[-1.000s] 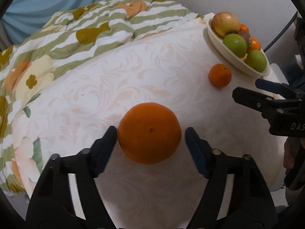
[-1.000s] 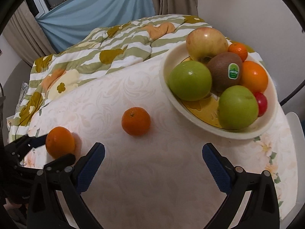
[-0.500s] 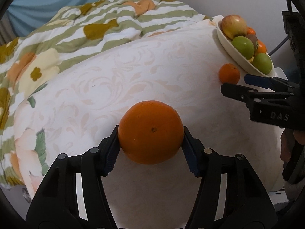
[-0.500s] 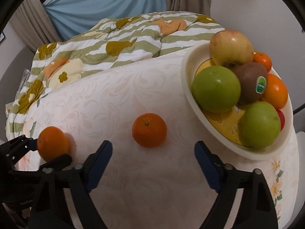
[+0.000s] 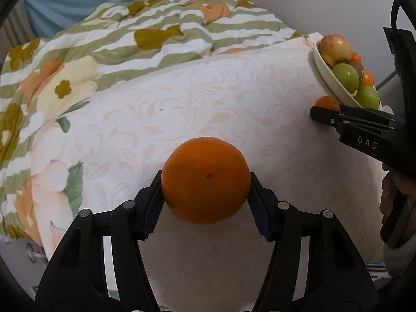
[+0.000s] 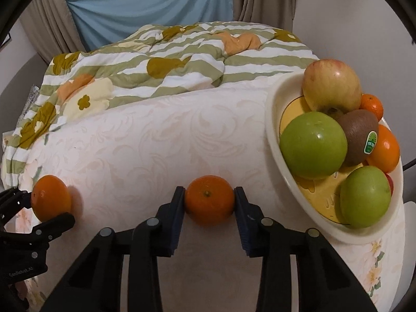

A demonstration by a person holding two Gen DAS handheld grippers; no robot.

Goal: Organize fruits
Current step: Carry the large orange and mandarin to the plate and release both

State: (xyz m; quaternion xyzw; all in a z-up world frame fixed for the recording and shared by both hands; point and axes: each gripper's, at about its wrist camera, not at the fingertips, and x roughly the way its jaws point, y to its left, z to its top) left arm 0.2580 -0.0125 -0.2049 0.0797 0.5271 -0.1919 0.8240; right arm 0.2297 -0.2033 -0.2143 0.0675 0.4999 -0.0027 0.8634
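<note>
1. Left wrist view: large orange (image 5: 205, 180), glossy, pitted, clamped between both pads of the left hand-held gripper (image 5: 205, 205) over the cream-patterned bench (image 5: 208, 104).
2. Right wrist view: small mandarin (image 6: 209, 199) pinched by the right hand-held gripper (image 6: 209, 213), just beside the fruit bowl (image 6: 275, 140).
3. Only the right view shows the kiwi's sticker (image 6: 371, 143).

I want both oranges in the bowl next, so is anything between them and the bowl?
Nothing visible blocks the small orange in the right gripper; the bowl sits just beside it. The large orange in the left gripper must pass the right gripper first.
</note>
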